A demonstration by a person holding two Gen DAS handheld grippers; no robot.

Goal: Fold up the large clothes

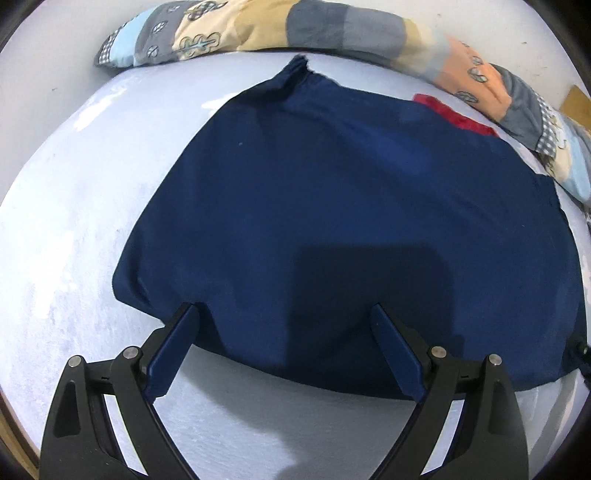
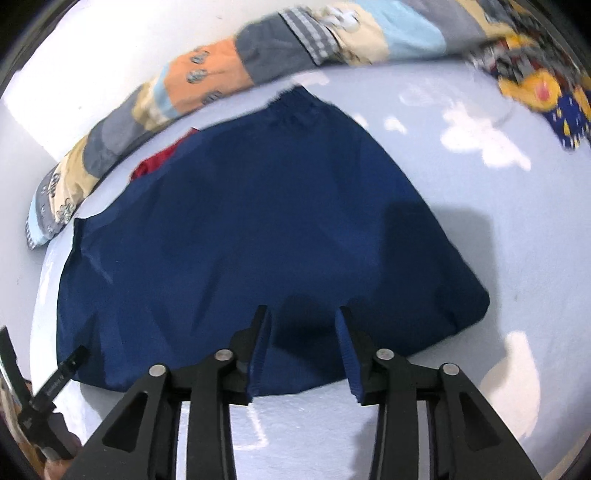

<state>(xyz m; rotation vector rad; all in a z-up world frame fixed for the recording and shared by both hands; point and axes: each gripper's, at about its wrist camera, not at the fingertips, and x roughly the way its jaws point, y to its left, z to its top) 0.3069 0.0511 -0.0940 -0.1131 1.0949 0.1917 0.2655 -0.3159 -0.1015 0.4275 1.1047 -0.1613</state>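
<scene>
A large navy blue garment (image 1: 343, 221) lies spread flat on a pale blue bed sheet (image 1: 74, 221), its gathered waistband (image 1: 297, 68) at the far end. It also shows in the right wrist view (image 2: 266, 229). My left gripper (image 1: 286, 314) is open wide and empty, its fingertips over the garment's near edge. My right gripper (image 2: 303, 314) is open and empty, its fingertips over the near hem. A red cloth (image 1: 454, 114) peeks from under the garment's far side, and shows in the right wrist view (image 2: 162, 158).
A patchwork quilt (image 1: 295, 29) is bunched along the far edge of the bed against a white wall. A colourful cloth (image 2: 543, 88) lies at the far right. The other gripper (image 2: 48, 395) shows at the lower left of the right wrist view.
</scene>
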